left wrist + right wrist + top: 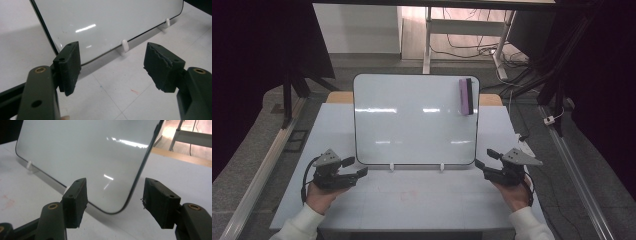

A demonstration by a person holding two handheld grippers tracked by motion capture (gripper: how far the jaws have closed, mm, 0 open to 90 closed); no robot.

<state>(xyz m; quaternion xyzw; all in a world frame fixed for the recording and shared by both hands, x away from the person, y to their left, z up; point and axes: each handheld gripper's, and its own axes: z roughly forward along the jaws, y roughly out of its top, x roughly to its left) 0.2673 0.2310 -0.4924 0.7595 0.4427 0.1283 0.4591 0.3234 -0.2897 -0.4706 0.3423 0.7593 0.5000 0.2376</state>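
White table [412, 200] bears a propped whiteboard [412, 120]; left gripper [354, 170] and right gripper [484, 159] both gape empty

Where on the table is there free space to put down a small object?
The bare strip of the white table in front of the propped white whiteboard, between both hand-held tongs, is free. Side margins beside the board are narrower. The purple eraser occupies the board's upper right corner.

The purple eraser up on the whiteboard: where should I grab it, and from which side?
Probably across its narrow width, jaws on the two long sides. The eraser sits upright as a slim vertical bar at the whiteboard's top right corner. The right gripper, open and nearer, could approach from the front, square to the board face.
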